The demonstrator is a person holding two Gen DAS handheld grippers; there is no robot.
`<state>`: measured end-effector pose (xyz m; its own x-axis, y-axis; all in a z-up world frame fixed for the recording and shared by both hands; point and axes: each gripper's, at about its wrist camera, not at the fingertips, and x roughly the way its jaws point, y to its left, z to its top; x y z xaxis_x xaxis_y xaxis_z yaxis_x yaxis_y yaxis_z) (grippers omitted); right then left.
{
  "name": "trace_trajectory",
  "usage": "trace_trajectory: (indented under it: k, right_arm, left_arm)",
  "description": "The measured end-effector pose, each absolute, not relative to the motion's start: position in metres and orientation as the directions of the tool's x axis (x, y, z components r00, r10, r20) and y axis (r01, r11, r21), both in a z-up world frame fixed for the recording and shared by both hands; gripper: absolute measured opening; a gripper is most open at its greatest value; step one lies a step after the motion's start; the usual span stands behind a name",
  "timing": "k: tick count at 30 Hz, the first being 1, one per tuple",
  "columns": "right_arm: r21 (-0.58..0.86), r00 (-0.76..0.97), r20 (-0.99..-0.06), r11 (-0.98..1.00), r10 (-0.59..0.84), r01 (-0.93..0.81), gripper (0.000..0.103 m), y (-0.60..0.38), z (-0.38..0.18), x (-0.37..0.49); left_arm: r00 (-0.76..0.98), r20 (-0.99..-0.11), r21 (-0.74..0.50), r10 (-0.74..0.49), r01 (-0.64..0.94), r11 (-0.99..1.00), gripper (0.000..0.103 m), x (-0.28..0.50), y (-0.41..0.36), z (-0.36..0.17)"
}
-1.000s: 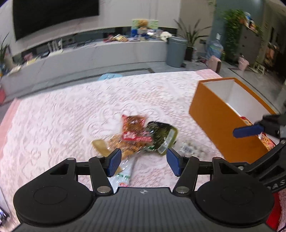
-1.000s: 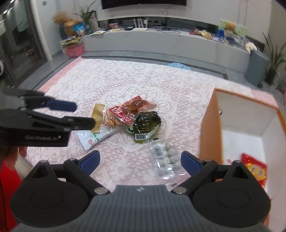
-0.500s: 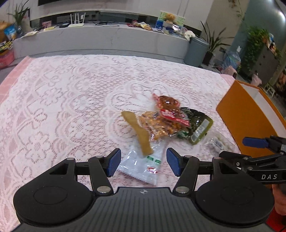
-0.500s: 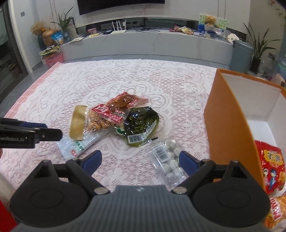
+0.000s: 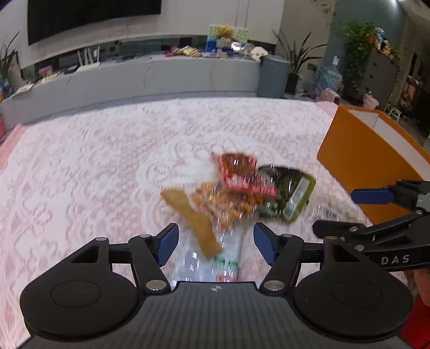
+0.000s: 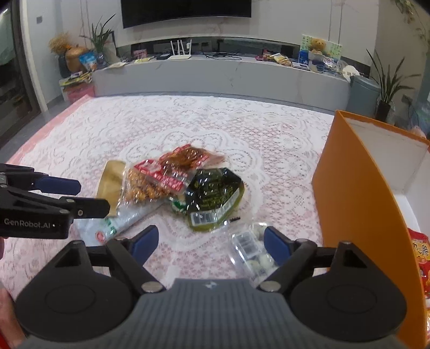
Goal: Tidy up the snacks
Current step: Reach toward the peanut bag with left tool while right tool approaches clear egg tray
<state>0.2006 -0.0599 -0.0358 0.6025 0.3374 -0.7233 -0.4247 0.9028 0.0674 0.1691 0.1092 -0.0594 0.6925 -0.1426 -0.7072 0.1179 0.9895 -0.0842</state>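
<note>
Nearest me, my left gripper [image 5: 215,239] hangs with its jaws apart; they have just been opening, and between them, not pinched, lie the end of a clear white packet [image 5: 215,257] and the tip of a tan strip [image 5: 193,217]. The left view is blurred.

My right gripper [image 6: 211,241] also stands wide apart, though its jaws have just been closing a little. A clear pack of pale round sweets [image 6: 251,253] lies between the tips, close to the right pad [image 6: 275,244]; I cannot tell whether they touch.

Further out, at twelve o'clock from both grippers, the snack pile sits on a pink lace cloth [image 6: 107,128]: a bag of orange nuts [image 6: 146,188], a red packet [image 6: 185,158] overlapping it, and a dark green pouch [image 6: 215,198] on the right of the heap.

At about two o'clock stands an open orange box [image 6: 349,193], white inside, with a red snack bag [image 6: 420,252] lying in it.

Far away, at twelve o'clock, a long grey counter [image 6: 215,75] runs under a dark wall screen [image 6: 185,10].
</note>
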Motion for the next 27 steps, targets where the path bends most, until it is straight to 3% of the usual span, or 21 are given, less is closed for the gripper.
trace_trajectory:
  k: [5, 12, 18, 23, 27]
  right_arm:
    - [0.053, 0.628, -0.697, 0.898, 0.347, -0.437, 0.079, -0.053, -0.032, 0.214]
    - [0.012, 0.624, -0.670, 0.847, 0.401, -0.531, 0.071, -0.022, -0.034, 0.217]
    - [-0.050, 0.645, -0.655, 0.829, 0.393, -0.557, 0.063, -0.003, -0.040, 0.221]
    - [-0.117, 0.666, -0.642, 0.810, 0.379, -0.574, 0.049, 0.004, -0.047, 0.221]
    - [-0.124, 0.665, -0.633, 0.797, 0.395, -0.591, 0.018, 0.007, -0.047, 0.219]
  left_arm:
    - [0.697, -0.703, -0.073, -0.140, 0.125, 0.989, 0.076, 0.190, 0.109, -0.058]
    - [0.677, -0.720, -0.188, -0.154, 0.024, 0.982, 0.072, 0.200, 0.136, -0.073]
    - [0.648, -0.735, -0.263, -0.200, -0.001, 0.965, 0.056, 0.203, 0.143, -0.084]
    - [0.634, -0.742, -0.300, -0.218, -0.022, 0.954, 0.043, 0.205, 0.143, -0.092]
    - [0.638, -0.737, -0.301, -0.224, -0.014, 0.953, 0.025, 0.203, 0.141, -0.091]
